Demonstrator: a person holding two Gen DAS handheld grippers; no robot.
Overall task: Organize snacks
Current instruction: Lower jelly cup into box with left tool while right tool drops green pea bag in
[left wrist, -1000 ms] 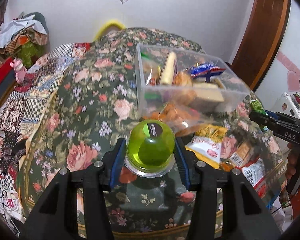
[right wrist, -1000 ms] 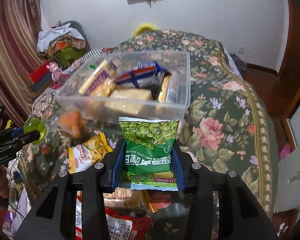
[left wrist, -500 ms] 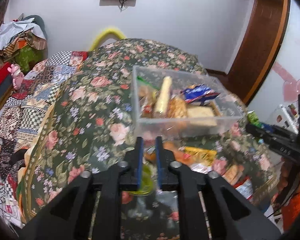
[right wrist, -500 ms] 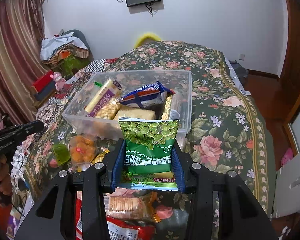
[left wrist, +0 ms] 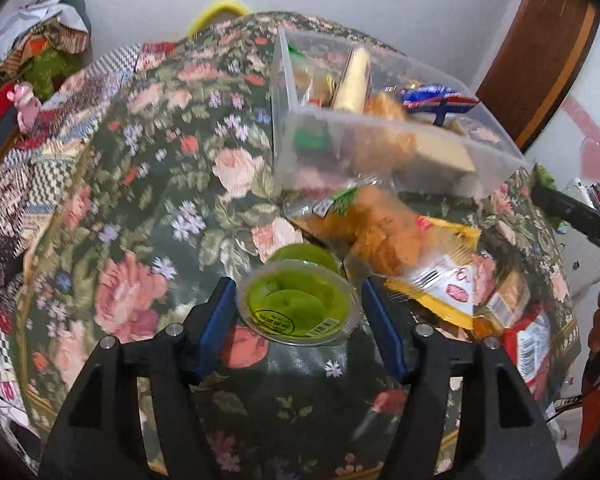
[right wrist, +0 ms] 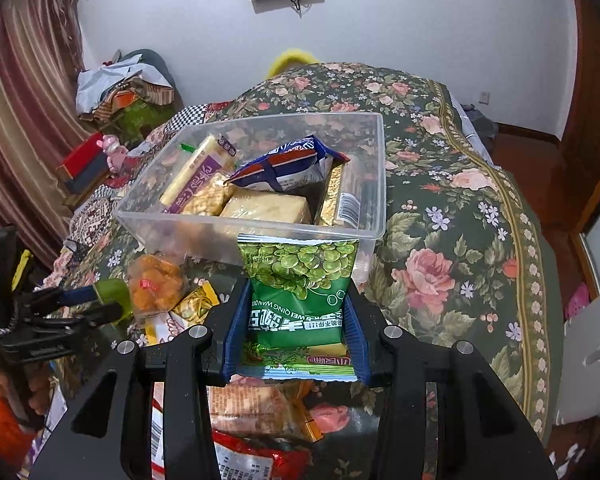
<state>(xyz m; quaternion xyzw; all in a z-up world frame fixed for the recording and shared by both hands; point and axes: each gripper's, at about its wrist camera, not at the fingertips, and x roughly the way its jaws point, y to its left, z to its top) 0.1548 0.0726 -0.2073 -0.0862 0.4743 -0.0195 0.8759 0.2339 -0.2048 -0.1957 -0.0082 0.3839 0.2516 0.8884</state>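
Observation:
My left gripper stands open around a green jelly cup that lies tipped on the floral bedspread, its sealed lid facing me. The pads sit just beside its rim; I cannot tell if they touch. My right gripper is shut on a green pea snack bag, held just in front of the clear plastic box. The box holds several snack packs and also shows in the left wrist view.
An orange snack pack, a yellow pack and red packs lie loose in front of the box. More packs lie under my right gripper. The bed edge drops off at left and right.
My left gripper dropped the jelly cup and shut empty, then opened again around the cup, which now lies tipped. My right gripper rose with the pea bag toward the box.

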